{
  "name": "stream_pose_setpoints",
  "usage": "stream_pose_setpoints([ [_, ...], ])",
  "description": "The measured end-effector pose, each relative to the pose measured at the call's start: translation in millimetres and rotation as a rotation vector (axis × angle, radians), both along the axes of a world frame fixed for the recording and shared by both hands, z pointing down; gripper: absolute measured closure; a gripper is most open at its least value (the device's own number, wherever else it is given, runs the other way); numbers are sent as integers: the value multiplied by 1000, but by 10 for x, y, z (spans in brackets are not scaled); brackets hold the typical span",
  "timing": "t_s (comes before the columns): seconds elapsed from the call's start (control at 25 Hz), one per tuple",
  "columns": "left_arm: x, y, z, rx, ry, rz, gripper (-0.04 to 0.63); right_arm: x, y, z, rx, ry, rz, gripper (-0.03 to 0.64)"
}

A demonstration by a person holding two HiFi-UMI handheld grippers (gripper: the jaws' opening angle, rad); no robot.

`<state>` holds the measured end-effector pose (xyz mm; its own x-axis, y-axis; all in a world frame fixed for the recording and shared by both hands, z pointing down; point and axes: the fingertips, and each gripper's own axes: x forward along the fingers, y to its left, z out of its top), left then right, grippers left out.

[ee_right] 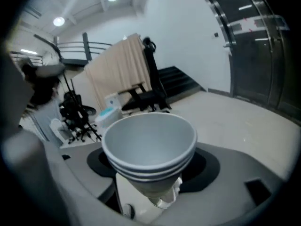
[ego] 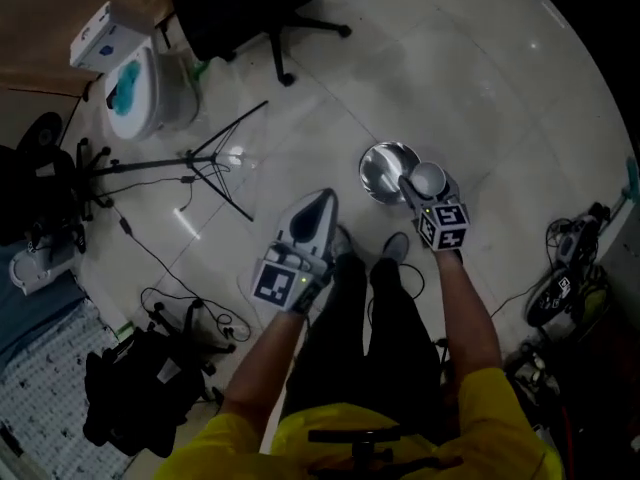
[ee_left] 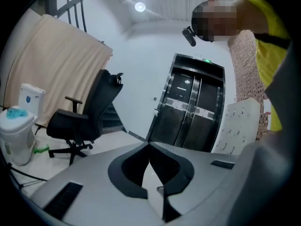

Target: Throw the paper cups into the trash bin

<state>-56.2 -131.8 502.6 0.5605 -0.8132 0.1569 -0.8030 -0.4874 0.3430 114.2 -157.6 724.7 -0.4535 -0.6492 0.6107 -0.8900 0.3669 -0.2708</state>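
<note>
**A:** Head view. Nearest is the person's yellow top (ego: 490,408), with bare forearms reaching down. The left gripper (ego: 318,206) points at the floor (ego: 480,88) with nothing at its tip. The right gripper (ego: 408,182) carries the paper cups (ego: 386,168), mouths upward.

**B:** And the bin?

**A:** The trash bin (ego: 168,96) is white, with something blue-green in its mouth. It stands on the floor toward the far left, well apart from the cups and near an office chair (ego: 262,8). A tripod stand (ego: 200,158) lies between the bin and the grippers.

**B:** Left gripper view?

**A:** Jaws clenched tip to tip, nothing between them. The bin (ee_left: 16,135) is at the left edge with the chair beside it, and lift doors (ee_left: 193,107) stand behind.

**B:** Right gripper view?

**A:** Jaws spread wide, clamped on the lower, tapered wall of the stack. The cups (ee_right: 150,145) are pale grey-white and nested, with several rolled rims close together. The top one is empty. The bin (ee_right: 109,114) is small, beyond the rim.

**B:** Handling?

**A:** My judgement is light, thin-walled and easily crushed, with smooth sides likely to slip. Low on the taper, near the base, looks the stiffest place to hold; the rim would flex. Nested cups may separate when tipped.
</note>
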Motion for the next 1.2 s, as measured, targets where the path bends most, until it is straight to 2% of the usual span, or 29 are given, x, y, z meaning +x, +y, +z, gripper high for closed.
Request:
stream_pose_setpoints([
  [0.08, 30, 29, 483, -31, 19, 8, 603, -90, 40, 1251, -159, 67, -11, 265],
  [0.16, 41, 90, 871, -56, 18, 21, 603, -183, 152, 2165, -286, 135, -44, 264],
  [0.24, 35, 174, 1157, -82, 14, 34, 603, -241, 256, 2692, -352, 198, -87, 262],
  [0.36, 8, 268, 1381, -115, 22, 42, 603, -226, 377, 3104, -410, 230, -73, 261],
  [0.52, -66, 317, 1481, -139, 11, 52, 603, -187, 473, 3271, -428, 253, -60, 250],
  [0.6, -115, 308, 1531, -149, -1, 53, 603, -275, 428, 3195, -408, 233, -76, 174],
  [0.64, -137, 301, 1555, -156, -8, 53, 603, -302, 433, 3191, -406, 229, -85, 171],
  [0.8, -183, 240, 1592, -162, -14, 41, 602, -148, 552, 3376, -452, 257, -56, 172],
  [1.04, -180, 256, 1641, -177, -28, 25, 603, -57, 401, 3183, -373, 265, -37, 201],
  [1.08, -175, 252, 1633, -175, -31, 22, 603, -57, 356, 3107, -355, 270, -37, 239],
  [1.2, -153, 241, 1593, -179, -37, 19, 603, -33, 238, 2811, -290, 267, -21, 239],
])
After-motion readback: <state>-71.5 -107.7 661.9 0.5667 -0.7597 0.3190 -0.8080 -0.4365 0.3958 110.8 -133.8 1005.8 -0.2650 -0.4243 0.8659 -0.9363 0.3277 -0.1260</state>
